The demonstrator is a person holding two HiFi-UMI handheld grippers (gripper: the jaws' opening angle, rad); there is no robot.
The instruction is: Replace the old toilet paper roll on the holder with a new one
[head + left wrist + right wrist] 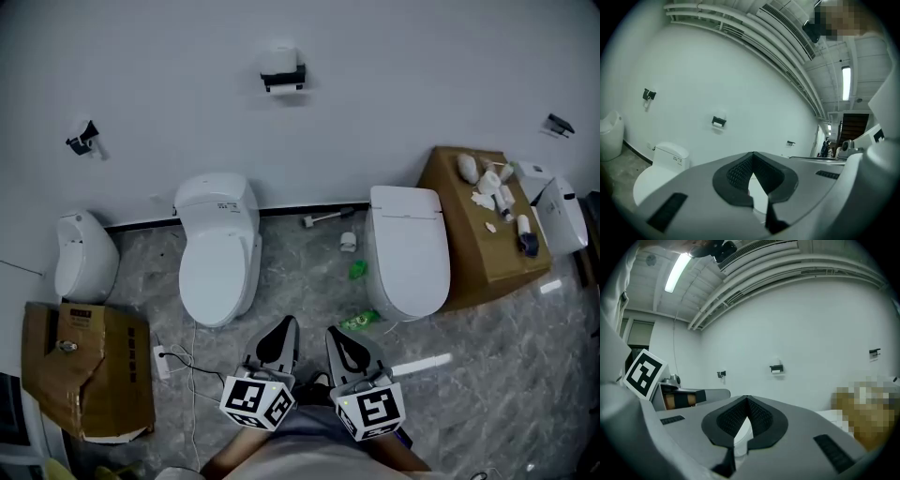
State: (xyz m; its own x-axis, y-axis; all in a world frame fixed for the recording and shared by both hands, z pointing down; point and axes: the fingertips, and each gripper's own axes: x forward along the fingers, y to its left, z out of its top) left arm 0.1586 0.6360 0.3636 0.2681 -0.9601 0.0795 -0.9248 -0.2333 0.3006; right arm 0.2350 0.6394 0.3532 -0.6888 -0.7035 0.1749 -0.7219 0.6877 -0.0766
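Observation:
A black wall holder [282, 77] carries a white toilet paper roll [279, 58], high on the white wall between the two toilets. The same holder [718, 121] appears small and far off in the left gripper view, and the holder [776, 368] shows likewise in the right gripper view. My left gripper [279, 336] and right gripper [343, 343] hover side by side over the floor, close to my body, both shut with nothing between the jaws. Several white items [487, 183], too small to name, lie on a brown cardboard box [473, 248] at the right.
A left toilet [218, 248] and a right toilet [407, 251] stand against the wall. A white fixture [82, 255] and an open carton [86, 367] sit at the left. Green scraps [359, 321], a cable [183, 366] and a brush-like tool [323, 219] lie on the marble floor. Two more wall holders [82, 139] [560, 124] flank the scene.

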